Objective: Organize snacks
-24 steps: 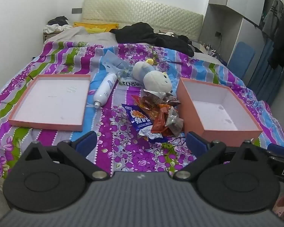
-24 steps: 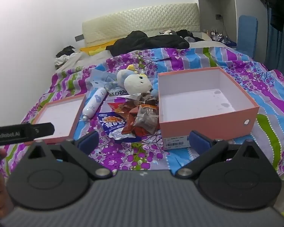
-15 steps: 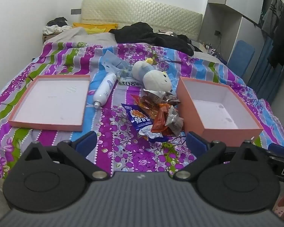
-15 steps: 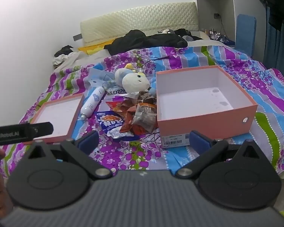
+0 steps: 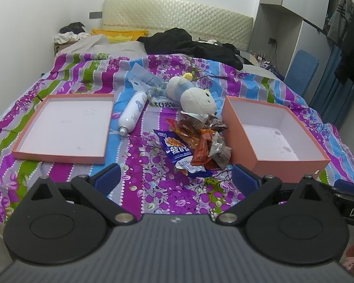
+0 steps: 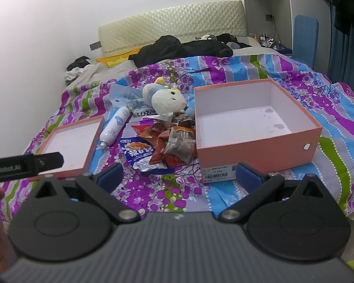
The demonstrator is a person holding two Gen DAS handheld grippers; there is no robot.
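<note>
Snack pile [image 5: 195,143] ahead of spread left gripper [image 5: 175,180]

A bed [image 5: 59,75] with a cream quilted headboard [image 5: 177,21] stands against white walls [image 5: 35,11], beside grey wardrobes [image 5: 283,11].

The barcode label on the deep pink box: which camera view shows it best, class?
The right wrist view: the barcode label faces that camera on the deep pink box. The left wrist view shows the box's front wall, no label.
</note>
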